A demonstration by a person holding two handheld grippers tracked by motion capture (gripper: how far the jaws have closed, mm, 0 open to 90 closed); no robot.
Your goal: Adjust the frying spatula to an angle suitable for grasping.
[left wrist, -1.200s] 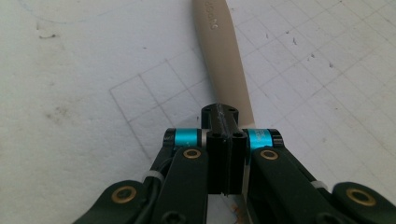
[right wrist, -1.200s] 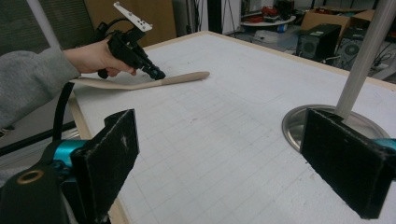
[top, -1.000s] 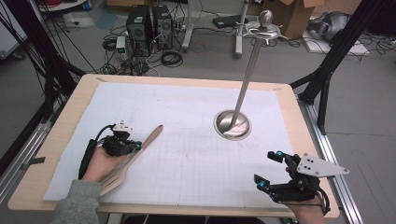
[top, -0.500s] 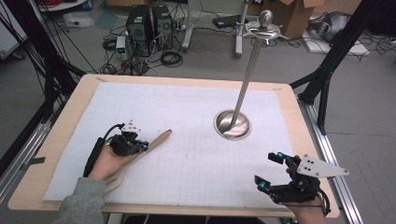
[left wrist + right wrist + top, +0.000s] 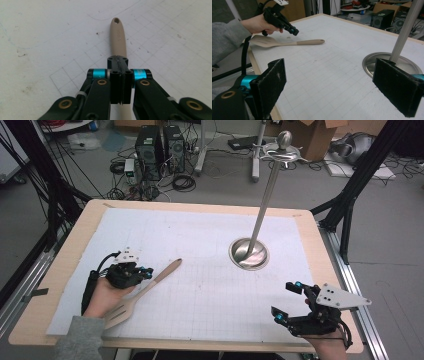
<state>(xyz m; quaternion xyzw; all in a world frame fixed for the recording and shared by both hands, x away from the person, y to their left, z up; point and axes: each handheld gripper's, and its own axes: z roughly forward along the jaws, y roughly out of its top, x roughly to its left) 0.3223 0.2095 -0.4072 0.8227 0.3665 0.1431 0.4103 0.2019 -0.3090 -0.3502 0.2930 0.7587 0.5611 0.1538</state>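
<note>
Your left hand-held gripper [image 5: 145, 272] hovers with its jaws pressed together, empty; your right hand-held gripper [image 5: 289, 301] rests low, its jaws spread wide apart.

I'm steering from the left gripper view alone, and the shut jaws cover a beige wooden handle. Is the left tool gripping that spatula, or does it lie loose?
Observer: Loose, it seems. In the right gripper view the beige wooden slotted spatula lies flat on the white gridded paper, with the left tool hovering above its handle, apart from it.
Operator: Where is the other tool?
Observer: The right tool is near the wooden table's near right corner, jaws wide open, nothing between them.
Operator: Anything beyond the handle's tip?
Observer: A shiny metal pole stand with a round base rises farther right.
</note>
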